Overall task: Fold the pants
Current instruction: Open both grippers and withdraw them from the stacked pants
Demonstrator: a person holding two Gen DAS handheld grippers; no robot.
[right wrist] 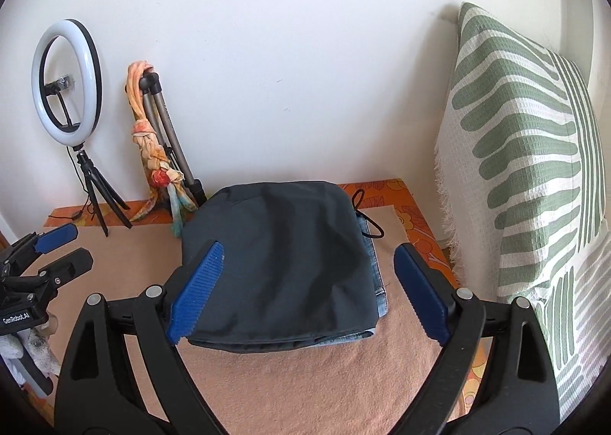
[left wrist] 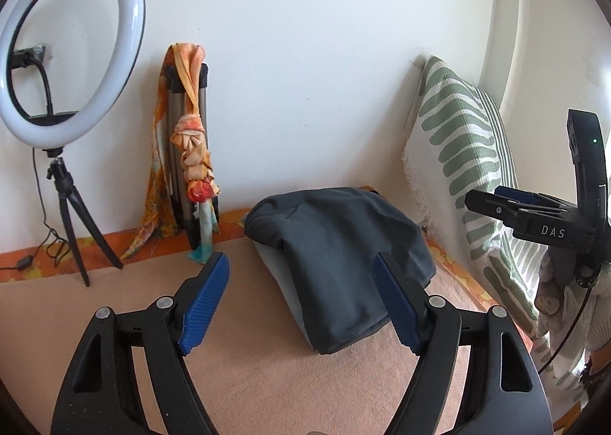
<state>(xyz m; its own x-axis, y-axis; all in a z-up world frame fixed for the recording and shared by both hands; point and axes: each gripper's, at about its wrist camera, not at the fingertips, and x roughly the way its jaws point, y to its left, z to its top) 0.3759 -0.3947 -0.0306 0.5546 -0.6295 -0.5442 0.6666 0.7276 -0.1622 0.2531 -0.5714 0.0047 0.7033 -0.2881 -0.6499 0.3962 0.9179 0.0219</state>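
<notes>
A pair of dark grey pants (left wrist: 336, 255) (right wrist: 278, 252) lies folded on a peach blanket (left wrist: 248, 370) (right wrist: 313, 377), on top of folded blue jeans (right wrist: 376, 274) whose edge shows underneath. My left gripper (left wrist: 301, 257) hangs open above the blanket in front of the stack, with nothing between its blue pads. My right gripper (right wrist: 309, 246) is open too, its fingers spread either side of the pants' near edge and clear of the cloth. Each gripper shows in the other's view: the right gripper (left wrist: 492, 198) at the right edge, the left gripper (right wrist: 68, 248) at the left edge.
A lit ring light (left wrist: 72, 42) (right wrist: 67, 80) on a small tripod stands at the back left by the wall. A folded tripod wrapped in an orange scarf (left wrist: 191, 152) leans beside it. A green-and-white pillow (left wrist: 466, 152) (right wrist: 527, 152) stands along the right side.
</notes>
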